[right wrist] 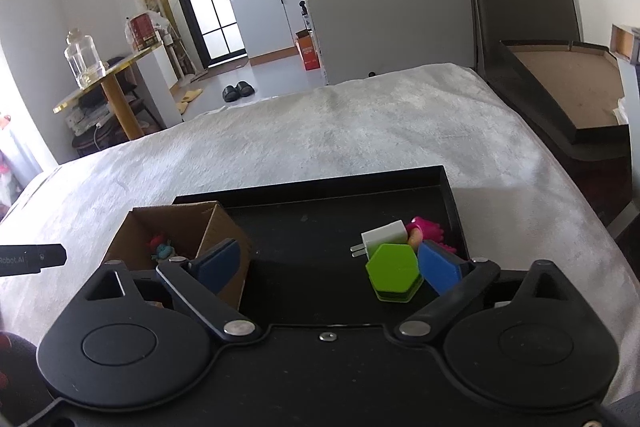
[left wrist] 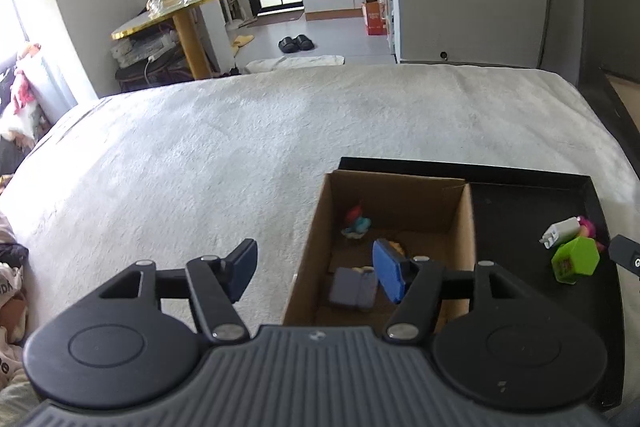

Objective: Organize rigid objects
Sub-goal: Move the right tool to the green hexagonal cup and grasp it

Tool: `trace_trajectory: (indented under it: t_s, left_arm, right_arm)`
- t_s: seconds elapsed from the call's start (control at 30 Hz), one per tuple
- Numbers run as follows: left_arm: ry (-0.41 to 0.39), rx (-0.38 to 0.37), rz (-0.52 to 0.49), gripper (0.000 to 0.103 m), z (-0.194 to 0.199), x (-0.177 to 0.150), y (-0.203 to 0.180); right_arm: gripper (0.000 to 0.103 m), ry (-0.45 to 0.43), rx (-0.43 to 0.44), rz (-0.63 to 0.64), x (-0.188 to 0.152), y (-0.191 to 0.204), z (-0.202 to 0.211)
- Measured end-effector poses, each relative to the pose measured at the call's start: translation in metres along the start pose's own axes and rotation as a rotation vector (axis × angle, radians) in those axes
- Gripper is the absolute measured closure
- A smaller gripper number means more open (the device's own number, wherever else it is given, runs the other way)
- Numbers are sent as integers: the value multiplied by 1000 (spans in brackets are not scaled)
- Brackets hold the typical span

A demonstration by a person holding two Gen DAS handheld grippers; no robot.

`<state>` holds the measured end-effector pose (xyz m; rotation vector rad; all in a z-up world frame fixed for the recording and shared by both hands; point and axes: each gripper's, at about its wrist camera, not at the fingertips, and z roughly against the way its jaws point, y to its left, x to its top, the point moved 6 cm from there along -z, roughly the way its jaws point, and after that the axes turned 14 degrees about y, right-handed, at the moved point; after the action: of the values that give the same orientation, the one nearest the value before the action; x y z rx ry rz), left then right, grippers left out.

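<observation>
Left wrist alone shows grey block [left wrist: 354, 287].

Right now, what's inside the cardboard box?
In the cardboard box: a small red-and-teal figure at the back and a flat grey-purple item nearer. The left gripper's blue pad covers part of the floor, hiding something tan.

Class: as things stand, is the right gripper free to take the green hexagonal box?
Probably yes: the right gripper is open, and the green hexagonal box stands in the gap by its right finger, with nothing covering it.
</observation>
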<state>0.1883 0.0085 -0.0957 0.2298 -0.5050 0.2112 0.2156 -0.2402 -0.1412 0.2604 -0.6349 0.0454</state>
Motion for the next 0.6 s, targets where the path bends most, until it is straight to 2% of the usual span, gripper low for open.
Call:
trace_trajectory:
  t_s: [0.43, 0.6]
  left_arm:
    - [38, 11, -57, 40, 6, -14, -40]
    - [28, 30, -82, 40, 9, -18, -51]
  right_arm:
    - [3, 2, 34, -21, -16, -36, -5]
    - [3, 8, 82, -50, -22, -53, -10]
